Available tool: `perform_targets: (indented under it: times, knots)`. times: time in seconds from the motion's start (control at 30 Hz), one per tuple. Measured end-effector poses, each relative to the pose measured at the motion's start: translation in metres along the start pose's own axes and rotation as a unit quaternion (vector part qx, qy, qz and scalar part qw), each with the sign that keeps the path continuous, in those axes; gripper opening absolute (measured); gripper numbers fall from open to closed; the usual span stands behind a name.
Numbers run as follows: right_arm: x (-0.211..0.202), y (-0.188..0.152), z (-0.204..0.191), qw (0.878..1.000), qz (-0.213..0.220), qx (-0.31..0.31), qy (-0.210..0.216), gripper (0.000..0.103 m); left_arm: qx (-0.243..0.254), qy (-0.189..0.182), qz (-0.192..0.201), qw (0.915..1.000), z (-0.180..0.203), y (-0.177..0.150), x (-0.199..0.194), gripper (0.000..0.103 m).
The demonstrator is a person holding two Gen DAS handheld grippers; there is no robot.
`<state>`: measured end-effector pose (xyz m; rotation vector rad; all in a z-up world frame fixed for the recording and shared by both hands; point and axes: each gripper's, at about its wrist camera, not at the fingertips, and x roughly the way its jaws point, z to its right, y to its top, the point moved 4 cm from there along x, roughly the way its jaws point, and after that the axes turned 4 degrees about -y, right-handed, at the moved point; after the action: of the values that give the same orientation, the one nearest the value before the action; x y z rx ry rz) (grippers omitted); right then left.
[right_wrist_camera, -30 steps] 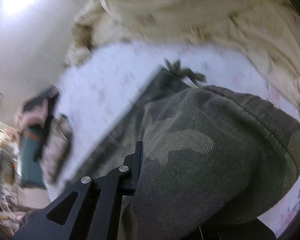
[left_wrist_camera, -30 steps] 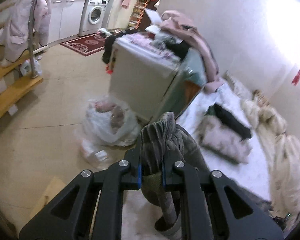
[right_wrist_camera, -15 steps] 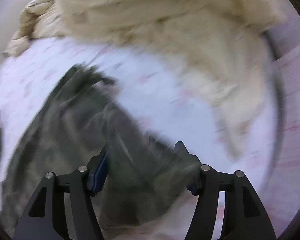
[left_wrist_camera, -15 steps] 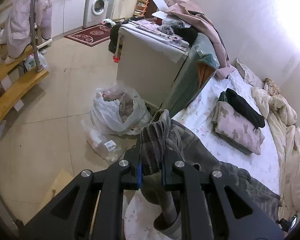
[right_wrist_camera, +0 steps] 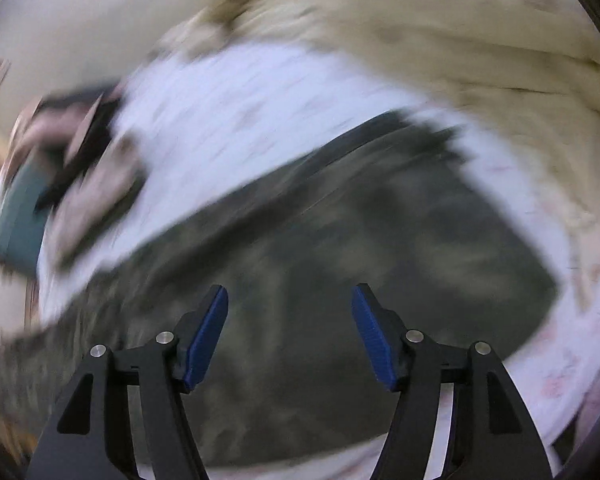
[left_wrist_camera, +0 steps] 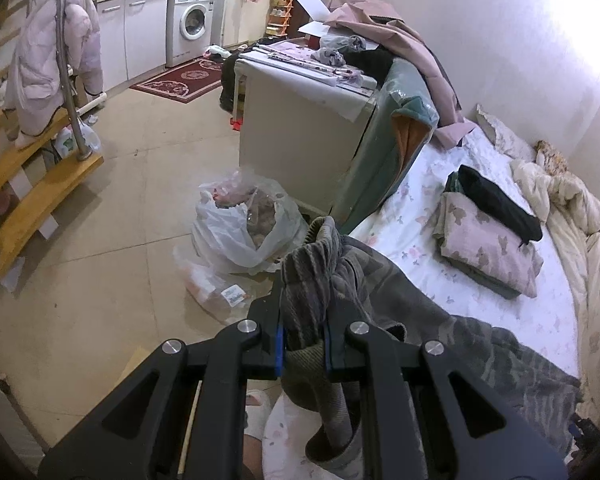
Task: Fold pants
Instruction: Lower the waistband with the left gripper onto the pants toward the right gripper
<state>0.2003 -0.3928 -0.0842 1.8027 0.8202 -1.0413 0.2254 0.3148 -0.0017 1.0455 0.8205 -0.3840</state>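
The pants (left_wrist_camera: 400, 300) are soft, matt camouflage cloth with a ribbed knit cuff, and the bed sheet (left_wrist_camera: 440, 208) beneath them is thin, smooth printed cotton. Left of the pants, the bag (left_wrist_camera: 236, 236) is glossy, crinkled clear plastic on a smooth tiled floor (left_wrist_camera: 112, 208). The left gripper (left_wrist_camera: 303, 344) is matt black plastic with shiny metal screws; its pads (left_wrist_camera: 278, 346) look like blue rubber.

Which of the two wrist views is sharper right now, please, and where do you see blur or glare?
The left wrist view is sharp: the left claw pinching the camouflage pants reads crisply, though the wall glares white at upper right and fisheye bends the edges. The right wrist view is motion-smeared: pants, bedsheet and cream duvet streak, while the open right claw stays crisp.
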Motion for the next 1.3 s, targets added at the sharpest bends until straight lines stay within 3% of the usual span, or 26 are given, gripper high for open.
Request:
perform_targets:
  times: [0.07, 0.1, 0.2, 0.27, 0.4, 0.47, 0.53, 0.6, 0.7, 0.73, 0.77, 0.93, 1.0, 1.07, 1.1, 1.17, 1.23, 1.27, 1.3]
  knots:
    - [0.029, -0.024, -0.022, 0.997, -0.067, -0.009, 0.038, 0.072, 0.004, 0.004, -0.001, 1.0000, 0.001, -0.002, 0.001, 0.011]
    - [0.046, -0.036, -0.029, 0.994, -0.097, -0.023, 0.033, 0.072, 0.007, 0.005, 0.000, 1.0000, 0.002, -0.002, 0.001, 0.011]
    - [0.083, -0.064, -0.046, 0.980, -0.152, -0.119, -0.055, 0.072, 0.019, 0.005, 0.004, 0.9998, 0.008, -0.003, -0.001, 0.011]
    - [0.086, -0.069, -0.056, 0.972, -0.148, -0.157, -0.089, 0.072, 0.044, 0.014, 0.010, 0.9989, 0.018, -0.003, -0.004, 0.011]
    - [0.063, -0.057, -0.059, 0.984, -0.105, -0.133, -0.055, 0.072, 0.108, 0.021, 0.027, 0.9936, 0.053, -0.004, -0.018, 0.011]
    - [0.051, -0.047, -0.055, 0.989, -0.081, -0.118, -0.049, 0.073, 0.163, 0.026, 0.042, 0.9854, 0.088, -0.010, -0.028, 0.011]
    - [0.041, -0.038, -0.048, 0.993, -0.064, -0.098, -0.035, 0.075, 0.226, 0.031, 0.061, 0.9718, 0.127, -0.022, -0.037, 0.011]
    - [0.033, -0.030, -0.040, 0.996, -0.054, -0.071, -0.019, 0.075, 0.292, 0.015, 0.082, 0.9528, 0.173, -0.043, -0.050, 0.011]
    - [0.026, -0.014, -0.034, 0.998, -0.043, -0.047, -0.002, 0.076, 0.395, 0.004, 0.106, 0.9125, 0.243, -0.096, -0.056, 0.011]
    - [0.023, -0.008, -0.030, 0.998, -0.040, -0.043, 0.001, 0.076, 0.435, -0.004, 0.097, 0.8950, 0.270, -0.124, -0.049, 0.012]
    - [0.020, -0.005, -0.027, 0.999, -0.036, -0.037, 0.005, 0.076, 0.458, -0.008, 0.082, 0.8849, 0.287, -0.145, -0.039, 0.012]
    - [0.016, -0.001, -0.022, 0.999, -0.028, -0.014, 0.020, 0.076, 0.525, -0.020, -0.024, 0.8507, 0.326, -0.255, 0.034, 0.012]
    - [0.017, -0.002, -0.020, 0.999, -0.031, -0.009, 0.025, 0.077, 0.527, -0.013, -0.053, 0.8482, 0.330, -0.280, 0.050, 0.012]
    - [0.015, -0.002, -0.017, 0.999, -0.031, -0.006, 0.028, 0.077, 0.553, -0.004, -0.054, 0.8314, 0.333, -0.305, 0.059, 0.014]
    - [0.015, -0.002, -0.016, 0.999, -0.031, -0.006, 0.029, 0.077, 0.574, 0.007, -0.048, 0.8171, 0.334, -0.315, 0.061, 0.016]
    - [0.015, -0.002, -0.014, 0.999, -0.030, -0.007, 0.026, 0.078, 0.583, 0.001, -0.048, 0.8114, 0.331, -0.320, 0.059, 0.021]
    - [0.016, -0.001, -0.014, 0.999, -0.031, -0.005, 0.027, 0.078, 0.575, -0.036, -0.078, 0.8137, 0.329, -0.322, 0.055, 0.041]
    - [0.017, -0.001, -0.014, 0.999, -0.032, -0.004, 0.028, 0.078, 0.567, -0.055, -0.097, 0.8159, 0.327, -0.321, 0.051, 0.062]
    - [0.017, -0.001, -0.015, 0.999, -0.033, -0.004, 0.029, 0.078, 0.561, -0.068, -0.106, 0.8180, 0.326, -0.322, 0.046, 0.071]
